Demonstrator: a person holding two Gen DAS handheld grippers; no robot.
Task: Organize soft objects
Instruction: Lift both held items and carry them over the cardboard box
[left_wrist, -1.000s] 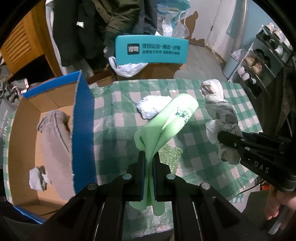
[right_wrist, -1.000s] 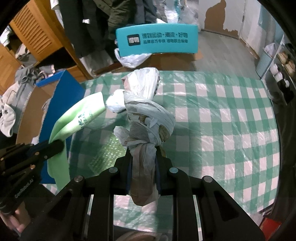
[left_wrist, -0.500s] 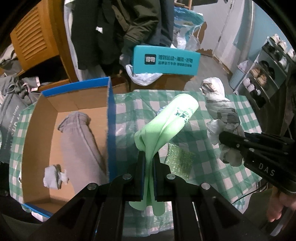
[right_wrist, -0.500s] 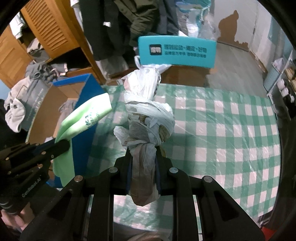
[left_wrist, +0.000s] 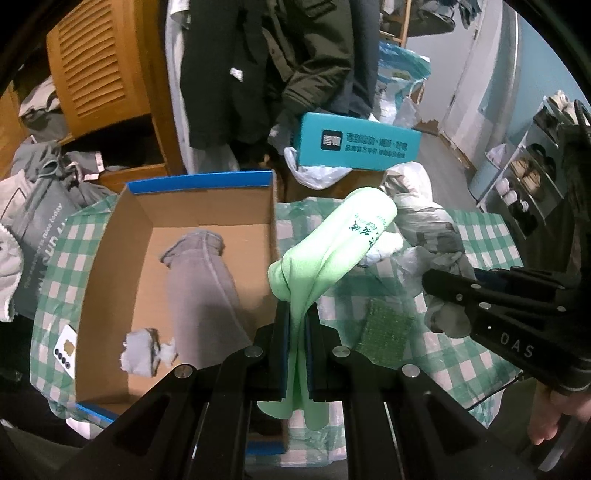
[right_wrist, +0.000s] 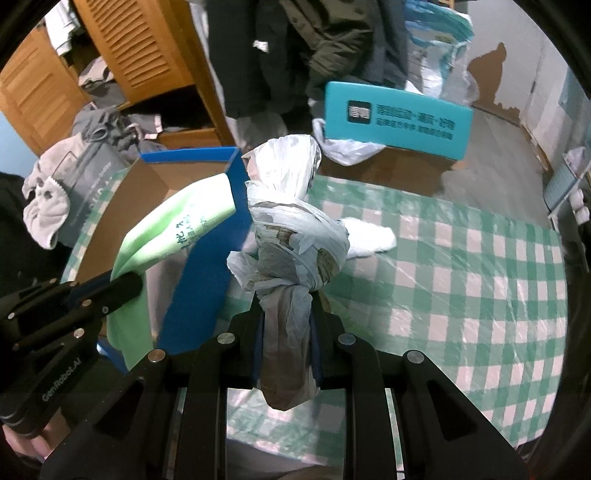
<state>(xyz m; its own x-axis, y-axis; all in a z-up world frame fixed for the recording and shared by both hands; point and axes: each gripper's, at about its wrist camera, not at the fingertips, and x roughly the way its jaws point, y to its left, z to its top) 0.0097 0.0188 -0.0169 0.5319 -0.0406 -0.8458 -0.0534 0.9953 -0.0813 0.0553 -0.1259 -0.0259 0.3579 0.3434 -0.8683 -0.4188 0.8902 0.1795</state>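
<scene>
Teal printed box (left_wrist: 357, 142), hanging dark coats (left_wrist: 280, 55), louvred wooden cabinet (right_wrist: 147, 48), perhaps shoe shelves (left_wrist: 532, 177).

Both views are dim and bluish, with the strongest light on the pale wall (left_wrist: 491, 55) and floor (right_wrist: 491, 136) at the far right, while the hanging coats (left_wrist: 295, 55) sink into near black. The clear plastic over the checked tablecloth (right_wrist: 461, 266) gives soft streaks of glare. The fisheye lens bends straight edges and leaves black corners; the near gripper bodies are slightly soft.
</scene>
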